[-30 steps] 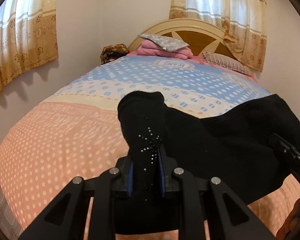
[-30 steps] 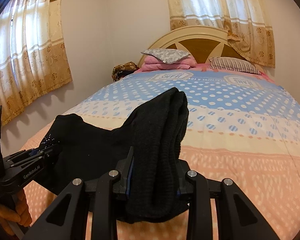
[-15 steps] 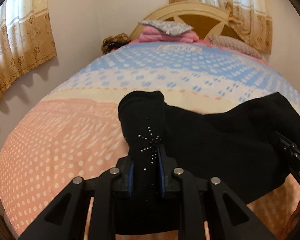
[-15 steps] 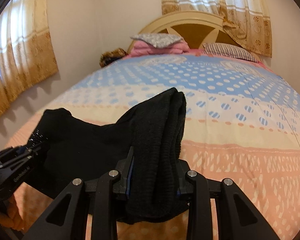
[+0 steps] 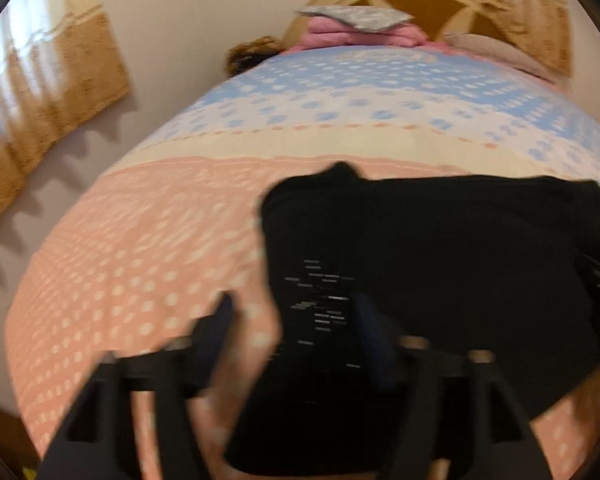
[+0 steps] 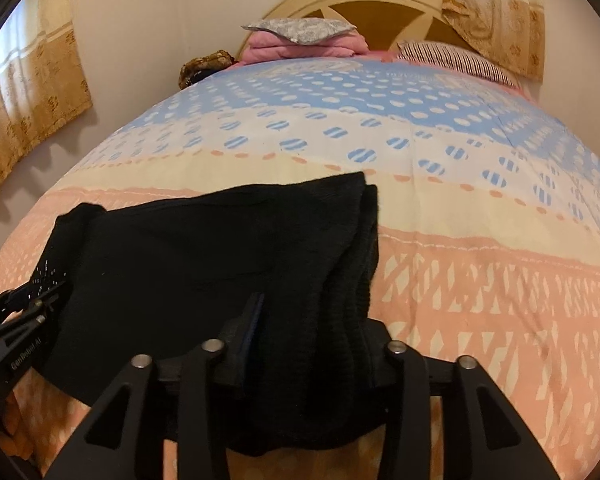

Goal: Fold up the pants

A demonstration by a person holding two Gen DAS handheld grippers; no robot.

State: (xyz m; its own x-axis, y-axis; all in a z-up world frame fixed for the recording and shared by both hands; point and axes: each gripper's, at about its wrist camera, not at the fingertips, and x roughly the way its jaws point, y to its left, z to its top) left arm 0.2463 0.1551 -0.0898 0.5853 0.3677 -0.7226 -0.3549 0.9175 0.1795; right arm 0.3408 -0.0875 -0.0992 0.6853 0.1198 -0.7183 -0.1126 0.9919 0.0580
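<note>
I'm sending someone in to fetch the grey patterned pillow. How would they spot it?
Look to the arched wooden headboard at the far end of the bed. Against it lies a folded pink blanket, and the grey patterned pillow lies on top. The only other pillow, to its right, is striped and lies on the bed.

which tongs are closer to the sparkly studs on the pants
Left. The studs lie right between the fingers of the open left tongs. The right tongs sit at the opposite end of the pants, with the black cloth stretching between.
</note>
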